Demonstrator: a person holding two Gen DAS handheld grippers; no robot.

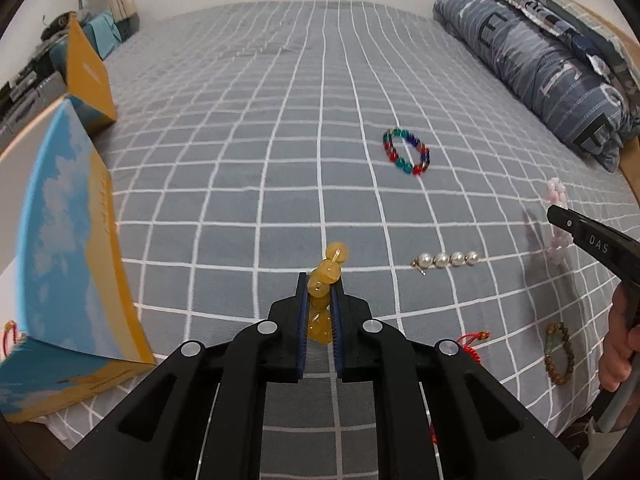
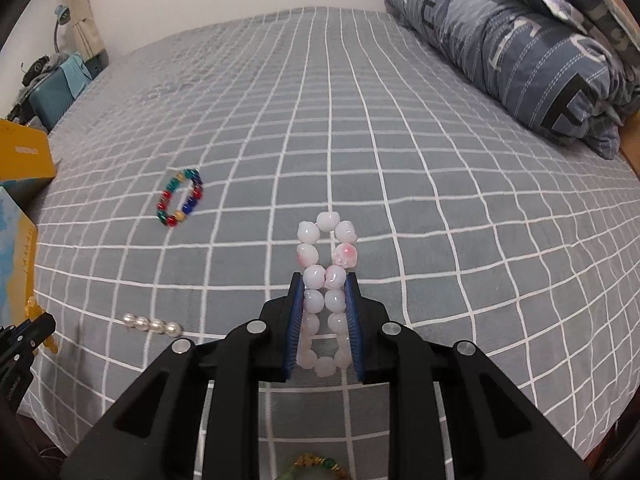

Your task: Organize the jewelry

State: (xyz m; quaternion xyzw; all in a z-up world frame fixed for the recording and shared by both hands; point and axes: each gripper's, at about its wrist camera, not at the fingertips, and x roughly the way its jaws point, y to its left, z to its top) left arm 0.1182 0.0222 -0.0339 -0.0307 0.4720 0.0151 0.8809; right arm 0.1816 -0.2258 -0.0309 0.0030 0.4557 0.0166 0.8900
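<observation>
My left gripper [image 1: 319,280] is shut on a yellow bead bracelet [image 1: 328,270], held above the grey checked bed sheet [image 1: 240,160]. My right gripper [image 2: 325,276] is shut on a pink-white bead bracelet [image 2: 326,248], also above the sheet; it shows at the right of the left wrist view [image 1: 556,196]. On the sheet lie a multicolour bead bracelet [image 1: 406,151] [image 2: 180,197], a pearl hair clip [image 1: 446,259] [image 2: 152,325], a brown bead bracelet [image 1: 560,354] and a red string piece [image 1: 472,344].
A blue and yellow open box [image 1: 68,240] stands at the left bed edge, with its yellow lid [image 1: 88,68] behind it. A rolled blue quilt [image 1: 540,56] [image 2: 520,48] lies along the right. A green-gold bracelet [image 2: 316,462] shows under my right gripper.
</observation>
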